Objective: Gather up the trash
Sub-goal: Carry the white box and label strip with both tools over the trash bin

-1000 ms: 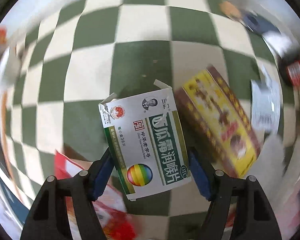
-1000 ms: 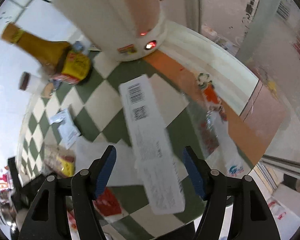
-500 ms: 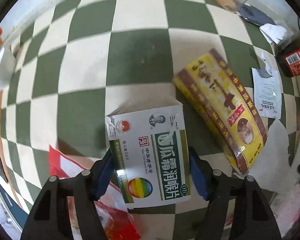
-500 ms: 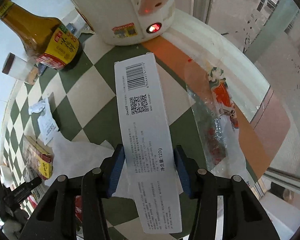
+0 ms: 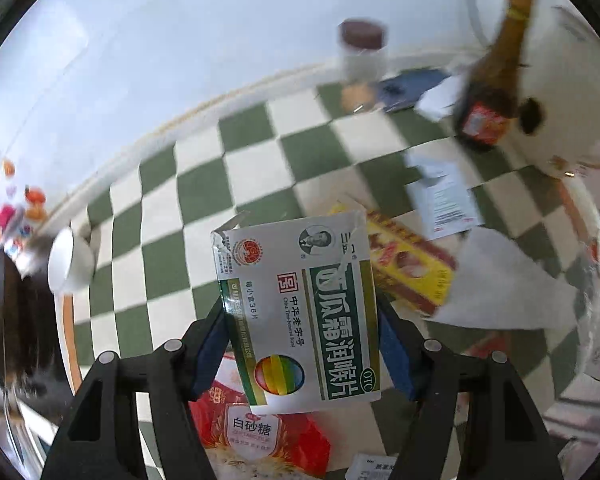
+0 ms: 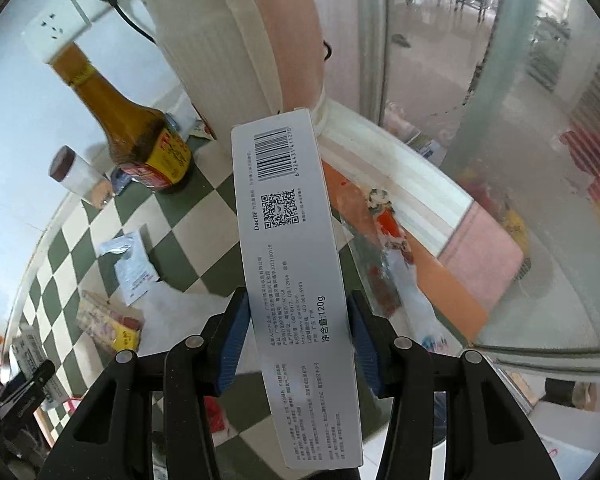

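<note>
My left gripper [image 5: 304, 346] is shut on a white and green medicine box [image 5: 300, 300], held up off the green and white checkered tabletop [image 5: 256, 176]. My right gripper [image 6: 298, 344] is shut on a long white carton [image 6: 288, 240] with a barcode and QR code, also raised above the table. Still lying on the table are a yellow box [image 5: 414, 268] [image 6: 108, 322], a white sachet [image 5: 446, 200] [image 6: 132, 268], a crumpled tissue [image 5: 508, 284], a red sugar bag [image 5: 260, 436] and a clear printed wrapper [image 6: 388, 252].
A brown sauce bottle [image 6: 140, 136] [image 5: 492, 92] and a small brown-lidded jar [image 6: 80, 178] [image 5: 360, 52] stand near the wall. A tall white appliance [image 6: 228, 40] is plugged in behind them. A white cup [image 5: 68, 264] lies at the table's left edge. Glass panels [image 6: 520, 160] are on the right.
Both grippers closed on their boxes, most visibly the right one, and lifted them off the table. Both views tilted up, so the wall and bottle now show.
</note>
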The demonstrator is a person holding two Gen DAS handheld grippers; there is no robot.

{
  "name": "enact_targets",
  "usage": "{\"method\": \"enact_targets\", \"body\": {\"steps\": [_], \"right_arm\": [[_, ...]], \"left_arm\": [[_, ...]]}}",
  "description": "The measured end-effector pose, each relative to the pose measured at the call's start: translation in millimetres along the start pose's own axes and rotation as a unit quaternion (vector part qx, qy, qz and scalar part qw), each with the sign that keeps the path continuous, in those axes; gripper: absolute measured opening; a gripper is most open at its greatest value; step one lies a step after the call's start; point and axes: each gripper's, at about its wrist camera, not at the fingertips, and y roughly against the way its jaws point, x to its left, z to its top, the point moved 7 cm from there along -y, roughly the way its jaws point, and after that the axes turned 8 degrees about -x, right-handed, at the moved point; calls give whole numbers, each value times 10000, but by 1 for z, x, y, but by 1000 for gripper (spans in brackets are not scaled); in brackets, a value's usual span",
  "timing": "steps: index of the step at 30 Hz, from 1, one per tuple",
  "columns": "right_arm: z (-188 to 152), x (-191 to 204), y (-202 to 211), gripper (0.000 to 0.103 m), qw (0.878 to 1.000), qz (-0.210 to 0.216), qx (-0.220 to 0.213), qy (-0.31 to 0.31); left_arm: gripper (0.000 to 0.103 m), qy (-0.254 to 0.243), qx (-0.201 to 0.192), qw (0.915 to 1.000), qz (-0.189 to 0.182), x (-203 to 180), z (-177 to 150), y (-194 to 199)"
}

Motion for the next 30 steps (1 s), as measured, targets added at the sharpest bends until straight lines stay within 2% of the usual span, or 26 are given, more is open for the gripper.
{"method": "enact_targets", "body": {"steps": [4,8,10,12,14,19,22,26,27,29,30], "right_arm": [[-29,-12,32,51,9986,-51,-167,-496],[-67,-42,67,51,9930,-262,-413,-1071],[-97,-70,86,51,9869,-422,-485,-1477],[-125,-100,99,51,9804,-560,-471,-1827],[-167,-143,113,51,9693,-786,-403,-2293],[-288,-246,117,51,9320,-1258,42,-3398],[-381,-303,86,51,9024,-1320,461,-4076],[-486,-362,16,51,8646,-1093,871,-4826],[-502,-372,2,51,8593,-1059,921,-4919],[-546,-398,-50,51,8472,-846,1055,-5138],[-568,-411,-79,51,8407,-733,1131,-5244]], "left_arm": [[65,-435,-336,9975,-443,-30,8,32],[65,-1030,-626,9876,-1002,-77,2,53],[65,-1403,-679,9784,-1361,-111,-8,66],[65,-1700,-602,9684,-1719,-149,-24,79],[65,-2054,-453,9554,-2072,-192,-49,88],[66,-3106,270,9074,-2819,-312,-144,94],[66,-3586,970,8764,-3064,-377,-221,68],[66,-4026,1919,8424,-3023,-452,-332,-6],[66,-4119,2191,8314,-3019,-471,-366,-33],[66,-4216,2574,8170,-2975,-497,-416,-75],[67,-4285,2834,8045,-2980,-510,-444,-98]]}}
